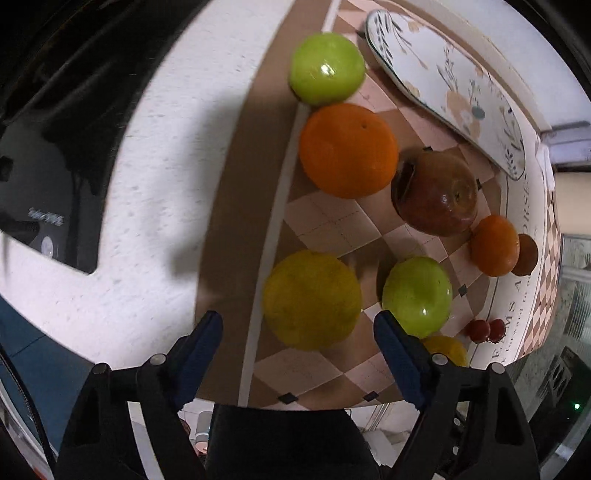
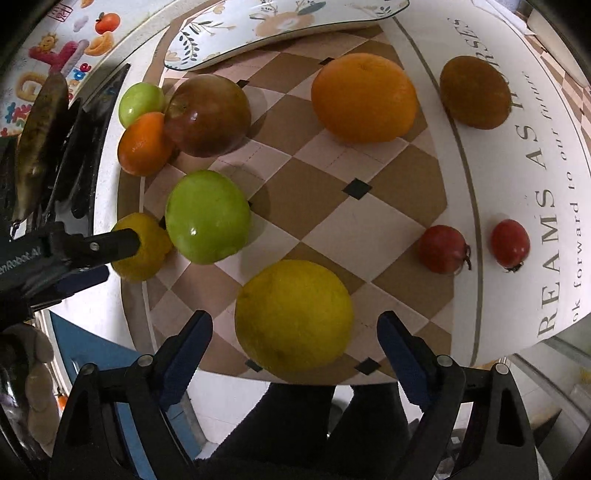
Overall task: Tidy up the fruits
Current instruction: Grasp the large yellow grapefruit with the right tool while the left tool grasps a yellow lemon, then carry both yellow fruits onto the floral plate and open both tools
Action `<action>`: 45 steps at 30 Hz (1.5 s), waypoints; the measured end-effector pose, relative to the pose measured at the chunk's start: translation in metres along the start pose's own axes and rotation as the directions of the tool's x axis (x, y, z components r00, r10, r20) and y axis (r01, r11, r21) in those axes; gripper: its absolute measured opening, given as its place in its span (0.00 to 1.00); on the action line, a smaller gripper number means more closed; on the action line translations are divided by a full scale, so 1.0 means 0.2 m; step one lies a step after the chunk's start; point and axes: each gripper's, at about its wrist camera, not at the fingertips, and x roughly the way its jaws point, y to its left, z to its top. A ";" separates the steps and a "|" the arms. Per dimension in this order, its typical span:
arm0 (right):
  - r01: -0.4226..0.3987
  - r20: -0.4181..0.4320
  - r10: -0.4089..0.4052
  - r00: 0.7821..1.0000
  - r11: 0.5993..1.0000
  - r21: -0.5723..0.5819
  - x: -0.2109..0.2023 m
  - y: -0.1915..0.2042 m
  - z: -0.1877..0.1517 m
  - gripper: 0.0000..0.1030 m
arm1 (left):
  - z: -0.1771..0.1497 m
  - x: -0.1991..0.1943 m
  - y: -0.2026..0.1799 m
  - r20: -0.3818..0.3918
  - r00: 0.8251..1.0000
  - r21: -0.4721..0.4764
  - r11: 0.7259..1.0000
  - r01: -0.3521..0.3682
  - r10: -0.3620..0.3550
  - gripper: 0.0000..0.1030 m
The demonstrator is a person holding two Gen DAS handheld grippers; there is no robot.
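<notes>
While both grippers point steeply down at the checkered mat (image 2: 317,206), the fruit lies scattered across it with nothing yet lifted. The left gripper (image 1: 298,330) stands with jaws spread and released; a yellow citrus (image 1: 312,299) sits just ahead of the gap, untouched by either pad, and a green apple (image 1: 417,295) lies beside the right-hand finger, close enough to crowd it. The right gripper (image 2: 294,330) is likewise released, jaws wide, with a large yellow fruit (image 2: 293,317) between and slightly ahead of the fingers, clear of both pads. In the right wrist view the left gripper's black finger reaches in from the left edge and overlaps the smaller yellow citrus. Farther out lie a dark red apple (image 2: 208,114) touching a small orange (image 2: 144,144), with a small green apple (image 2: 140,103) just behind them. A large orange (image 2: 364,98) sits well apart in the middle, a brownish fruit (image 2: 474,92) on the mat's pale border, and two small red fruits (image 2: 443,249) near the printed lettering. A floral plate (image 2: 280,22) rests at the far edge of the mat; nothing lies in it. The mat covers a white table (image 1: 147,184), with a dark appliance (image 1: 37,206) at its left side. A dark trouser leg shows below the table edge.
</notes>
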 end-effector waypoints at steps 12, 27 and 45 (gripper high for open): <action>0.014 -0.043 -0.013 0.999 0.999 0.032 0.12 0.05 0.07 0.72 | 0.04 0.16 -0.10 -0.001 1.000 0.104 0.995 0.000 0.001 0.55; 0.036 0.041 -0.037 0.998 0.999 0.027 -0.02 0.07 0.08 0.65 | 0.02 0.10 -0.12 0.040 0.999 0.170 0.985 -0.030 0.024 0.54; -0.059 0.216 0.048 0.975 0.997 0.044 -0.55 -0.08 0.85 0.65 | 0.56 -0.55 -0.50 0.218 0.962 0.171 0.977 0.129 -0.165 0.54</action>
